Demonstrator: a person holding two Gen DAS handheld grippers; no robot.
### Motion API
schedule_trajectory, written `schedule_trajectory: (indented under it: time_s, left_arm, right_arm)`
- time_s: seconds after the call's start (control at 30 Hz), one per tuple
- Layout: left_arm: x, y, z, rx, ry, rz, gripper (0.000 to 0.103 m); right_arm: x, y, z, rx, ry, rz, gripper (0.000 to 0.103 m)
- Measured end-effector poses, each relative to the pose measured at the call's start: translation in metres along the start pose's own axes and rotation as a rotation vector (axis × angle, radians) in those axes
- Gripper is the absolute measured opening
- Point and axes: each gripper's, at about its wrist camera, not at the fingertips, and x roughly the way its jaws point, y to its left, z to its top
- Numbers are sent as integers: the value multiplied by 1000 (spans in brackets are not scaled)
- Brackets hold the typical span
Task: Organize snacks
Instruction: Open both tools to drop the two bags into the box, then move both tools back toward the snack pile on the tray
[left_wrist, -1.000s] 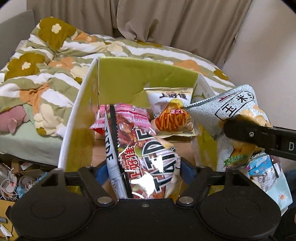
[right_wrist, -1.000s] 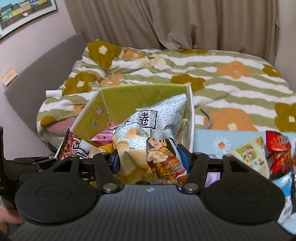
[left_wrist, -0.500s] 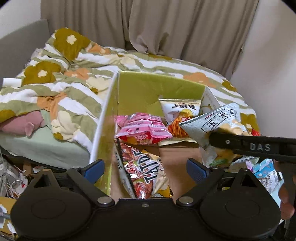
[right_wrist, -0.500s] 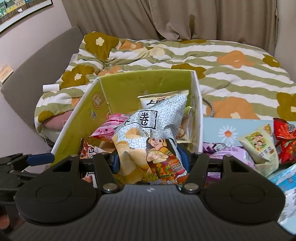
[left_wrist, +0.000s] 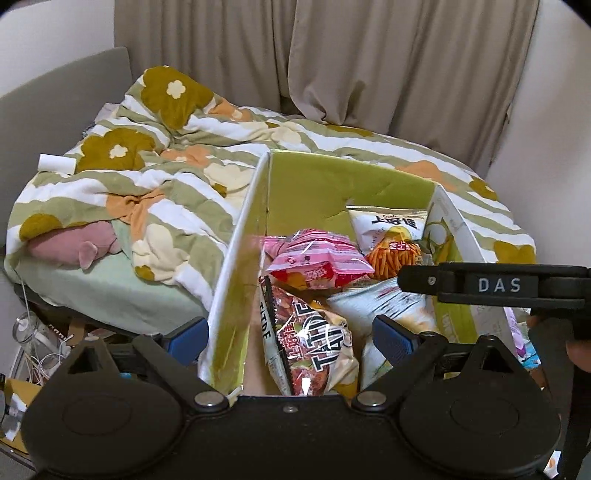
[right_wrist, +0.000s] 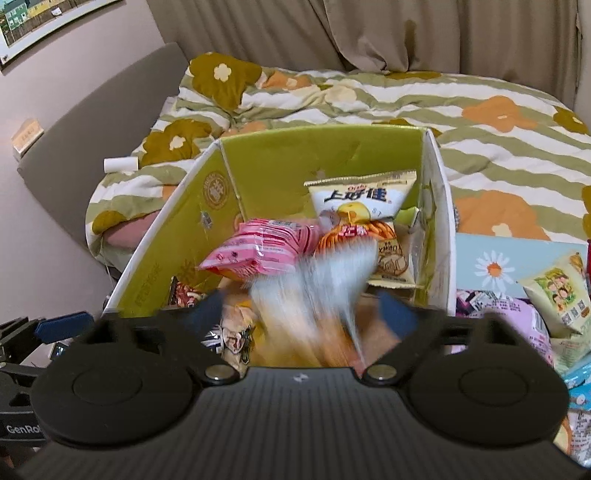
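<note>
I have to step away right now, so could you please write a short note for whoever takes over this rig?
Left claw: open, empty, hovering over the near end of the cardboard box.
Right claw: its jaws have just been opening; the grey-white chip bag is blurred between them, dropping into the box.
Done: in the box are the pink bag, the orange-stick bag and the dark red bag.
Left: more snacks, including a pale green bag, wait right of the box.
</note>
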Motion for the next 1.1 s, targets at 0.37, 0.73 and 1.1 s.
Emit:
schedule_trajectory:
  time_s: [0.37, 0.73, 1.1]
  left_arm:
    - [-7, -1, -1, 2, -14, 7, 97]
    - [-34, -6, 6, 42, -73, -15, 97]
    - [-55, -41, 9, 127, -118, -149, 98]
  right_arm:
    - [-16, -9, -7, 4, -47, -3, 103]
    - [-56, -4, -9, 19, -120, -6, 103]
    - [-133, -25, -24, 89, -235, -125, 103]
